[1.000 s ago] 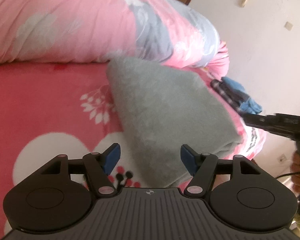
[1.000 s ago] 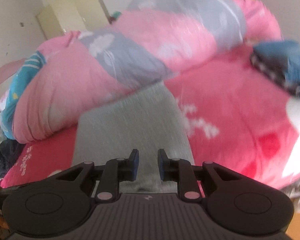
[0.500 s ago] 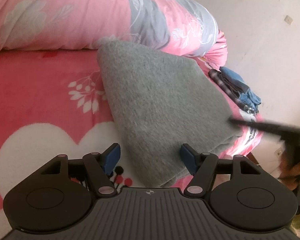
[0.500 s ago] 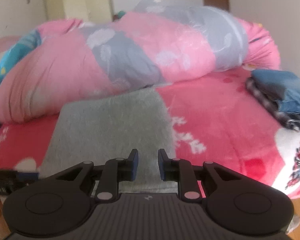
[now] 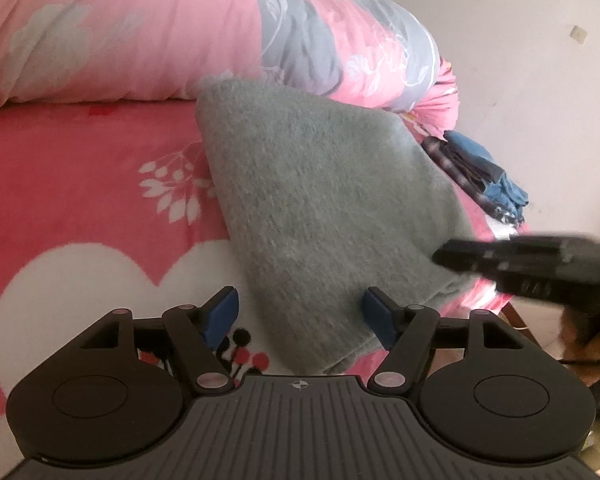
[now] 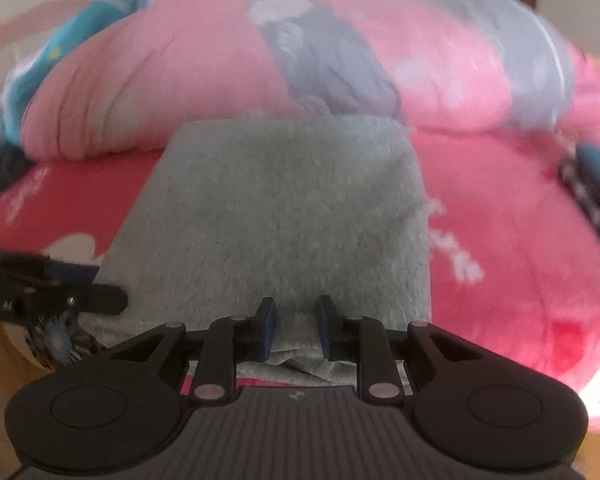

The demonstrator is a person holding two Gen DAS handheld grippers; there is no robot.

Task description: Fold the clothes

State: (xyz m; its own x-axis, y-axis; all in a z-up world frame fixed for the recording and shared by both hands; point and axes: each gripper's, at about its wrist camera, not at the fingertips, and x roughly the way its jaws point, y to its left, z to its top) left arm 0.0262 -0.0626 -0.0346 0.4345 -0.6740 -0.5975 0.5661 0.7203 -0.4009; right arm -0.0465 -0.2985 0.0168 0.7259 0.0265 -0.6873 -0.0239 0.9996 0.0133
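A folded grey fleece garment (image 5: 320,216) lies flat on the bed's red blanket (image 5: 80,200), its far edge against the rolled pink and grey quilt (image 5: 140,28). The left tool (image 5: 300,314) hovers just above the garment's near corner with its blue-padded fingers (image 5: 220,312) spread wide and nothing between them; the garment runs ahead of it and off to its right. The right tool (image 6: 294,328) sits at the garment's near hem with its fingers narrowly apart, and the grey cloth shows in the gap between them; whether the pads actually pinch the hem cannot be told. In the left wrist view the right tool appears as a blurred black shape (image 5: 540,272) at the garment's right edge. A small pile of blue and dark striped clothes (image 5: 476,172) lies beyond the garment, to the right of both tools.
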